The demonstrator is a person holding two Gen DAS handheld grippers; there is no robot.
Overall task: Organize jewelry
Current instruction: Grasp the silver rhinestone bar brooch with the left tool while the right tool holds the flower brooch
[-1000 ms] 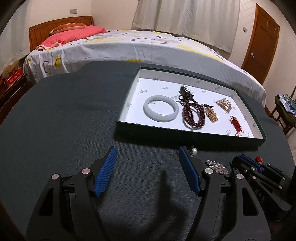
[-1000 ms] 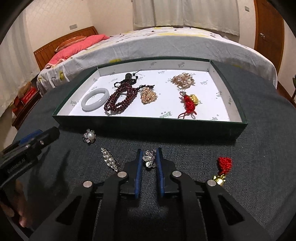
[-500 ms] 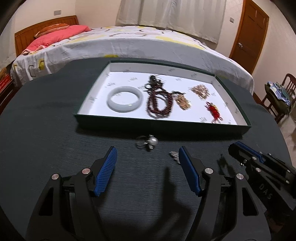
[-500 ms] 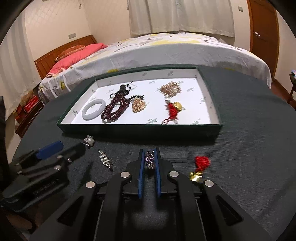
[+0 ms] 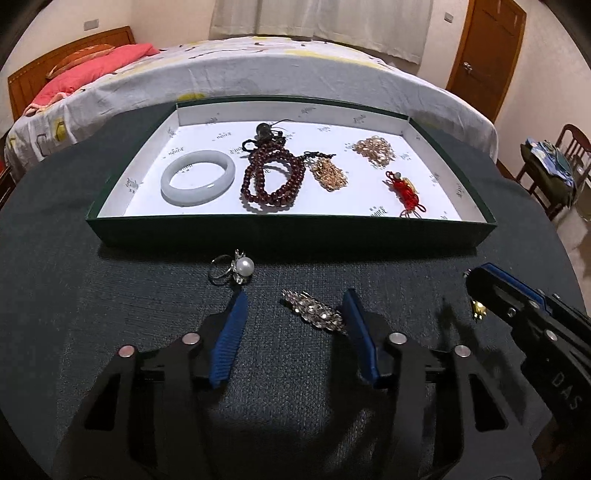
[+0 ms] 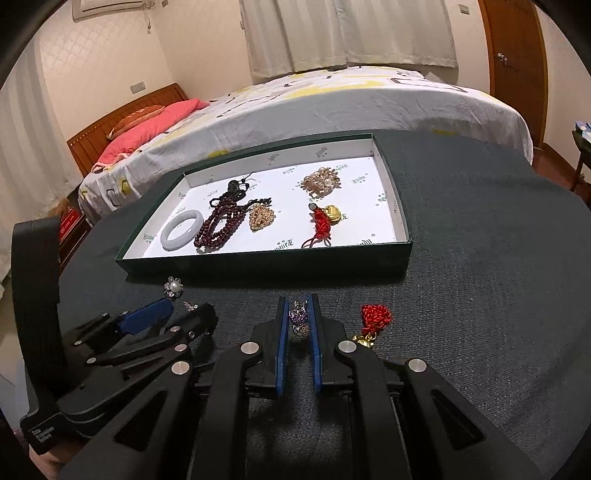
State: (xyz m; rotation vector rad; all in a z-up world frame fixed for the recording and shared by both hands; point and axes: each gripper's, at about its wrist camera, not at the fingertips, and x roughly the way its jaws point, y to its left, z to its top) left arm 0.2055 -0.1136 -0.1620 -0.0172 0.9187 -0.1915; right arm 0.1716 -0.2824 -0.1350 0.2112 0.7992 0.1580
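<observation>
Beyond the dark round table [image 5: 74,332]: a bed [image 5: 258,70] with patterned white cover, pink pillow [image 5: 92,70] and wooden headboard [image 6: 125,118], pale curtains [image 6: 347,33], cream walls [image 6: 107,62], a wooden door [image 5: 484,55] and chair [image 5: 572,147].

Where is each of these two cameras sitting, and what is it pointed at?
Left wrist view: rides the left gripper, looking down past its closing blue fingers, which straddle a long rhinestone hair clip, toward the green white-lined tray; the right gripper shows at right.
Right wrist view: rides the right gripper, shut on a small purple jewelled brooch; the left gripper shows at left.
Both show the tray, white bangle and pearl ring.
</observation>
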